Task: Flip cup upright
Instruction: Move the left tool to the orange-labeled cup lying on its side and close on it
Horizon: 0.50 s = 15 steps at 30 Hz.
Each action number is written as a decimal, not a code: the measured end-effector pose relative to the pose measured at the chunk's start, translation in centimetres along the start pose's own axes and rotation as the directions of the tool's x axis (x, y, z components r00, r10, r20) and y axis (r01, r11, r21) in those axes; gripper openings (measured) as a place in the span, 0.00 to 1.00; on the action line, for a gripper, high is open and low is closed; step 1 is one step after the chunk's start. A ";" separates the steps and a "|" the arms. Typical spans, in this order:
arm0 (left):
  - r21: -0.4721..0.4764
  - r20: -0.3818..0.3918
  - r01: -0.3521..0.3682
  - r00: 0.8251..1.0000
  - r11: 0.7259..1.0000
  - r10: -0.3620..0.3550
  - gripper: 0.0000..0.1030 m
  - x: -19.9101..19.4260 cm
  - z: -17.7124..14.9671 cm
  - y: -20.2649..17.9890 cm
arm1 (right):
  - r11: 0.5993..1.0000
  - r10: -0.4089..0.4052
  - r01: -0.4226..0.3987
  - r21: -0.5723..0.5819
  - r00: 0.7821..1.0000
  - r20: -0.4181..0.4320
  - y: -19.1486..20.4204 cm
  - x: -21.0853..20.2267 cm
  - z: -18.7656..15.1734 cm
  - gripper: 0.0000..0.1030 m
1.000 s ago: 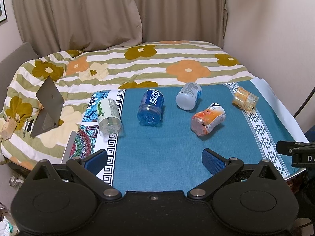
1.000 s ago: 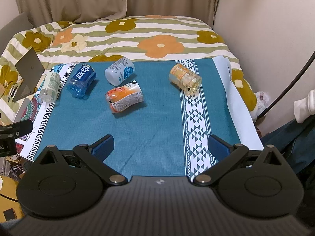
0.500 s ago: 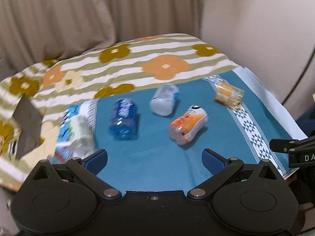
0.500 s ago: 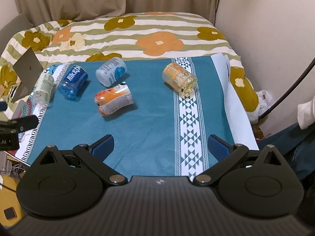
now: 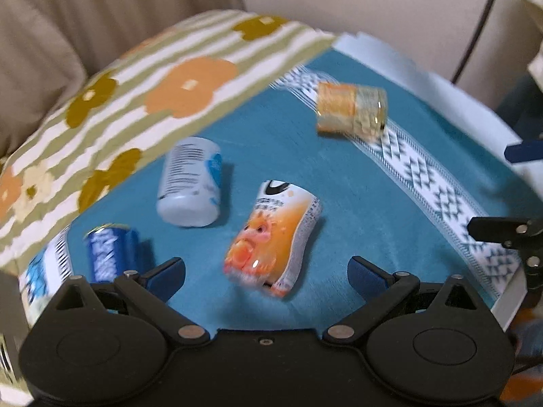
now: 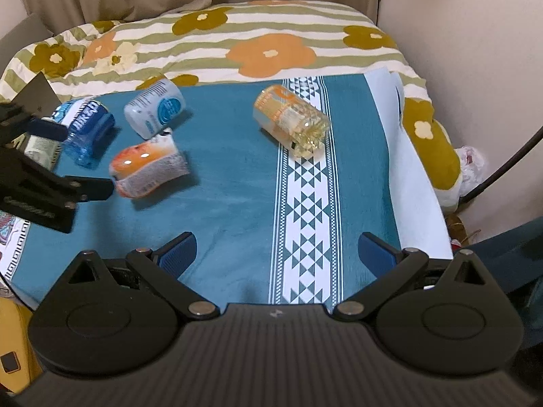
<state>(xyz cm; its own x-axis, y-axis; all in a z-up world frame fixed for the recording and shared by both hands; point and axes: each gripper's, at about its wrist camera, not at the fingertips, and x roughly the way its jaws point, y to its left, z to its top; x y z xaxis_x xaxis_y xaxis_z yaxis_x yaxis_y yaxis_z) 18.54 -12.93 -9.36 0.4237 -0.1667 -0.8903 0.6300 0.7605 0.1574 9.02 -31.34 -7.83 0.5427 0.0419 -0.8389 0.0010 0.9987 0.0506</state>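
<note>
Several cups lie on their sides on a teal cloth [image 5: 356, 203]. An orange-and-white cup [image 5: 271, 234] lies just ahead of my open left gripper [image 5: 266, 273]; it also shows in the right wrist view [image 6: 147, 168]. A white-and-blue cup [image 5: 191, 181] [image 6: 154, 107], a blue cup [image 5: 110, 252] [image 6: 88, 132] and a clear orange-labelled cup [image 5: 351, 110] [image 6: 292, 120] lie around it. My right gripper [image 6: 276, 252] is open and empty over the cloth's patterned stripe, short of the clear cup. The left gripper shows at the left edge of the right wrist view [image 6: 44, 190].
The cloth covers a table against a bed with a flower-striped quilt [image 6: 237, 40]. A greenish cup [image 6: 40, 147] lies at the cloth's left end, partly hidden. A wall [image 6: 475, 51] and a dark cable [image 6: 509, 159] are on the right. A grey stand [image 6: 37, 90] sits far left.
My left gripper has swung right and moved in close to the orange-and-white cup. My right gripper has moved forward toward the clear cup. No cup has moved.
</note>
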 end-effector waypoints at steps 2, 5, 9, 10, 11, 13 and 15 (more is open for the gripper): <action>0.042 -0.026 -0.002 1.000 0.999 0.003 1.00 1.4 0.7 -0.2 | 1.000 0.006 -0.006 0.001 1.000 -0.008 -0.4 0.9 0.1 1.00; 0.096 -0.060 -0.007 0.998 0.995 0.012 0.97 3.2 1.6 -0.6 | 1.000 0.016 -0.016 0.011 1.000 -0.019 -0.9 2.0 0.1 1.00; 0.114 -0.110 0.007 0.994 0.993 0.005 0.90 5.1 2.4 -0.7 | 0.999 0.029 -0.028 0.024 0.999 -0.034 -1.2 3.2 -0.1 1.00; 0.115 -0.119 0.010 0.993 0.993 0.004 0.89 5.5 2.5 -0.7 | 0.999 0.030 -0.030 0.024 0.999 -0.037 -1.3 3.5 -0.1 1.00; 0.118 -0.124 0.010 0.992 0.993 0.005 0.89 5.8 2.7 -0.8 | 0.999 0.033 -0.032 0.026 0.999 -0.041 -1.3 3.7 -0.1 1.00; 0.119 -0.131 0.014 0.991 0.993 0.001 0.87 6.2 2.8 -0.8 | 0.999 0.040 -0.038 0.031 0.998 -0.048 -1.4 4.1 -0.1 1.00; 0.117 -0.142 0.017 0.990 0.993 0.000 0.86 6.7 2.9 -0.8 | 0.998 0.045 -0.043 0.039 0.998 -0.053 -1.6 4.5 -0.1 1.00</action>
<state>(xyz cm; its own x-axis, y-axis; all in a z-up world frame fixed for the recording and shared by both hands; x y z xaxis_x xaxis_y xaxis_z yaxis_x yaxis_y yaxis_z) 22.77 -16.48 -14.21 0.3272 -0.0760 -0.9419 0.7088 0.6789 0.1915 11.39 -32.71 -11.68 0.4971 0.0885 -0.8632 0.0101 0.9941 0.1077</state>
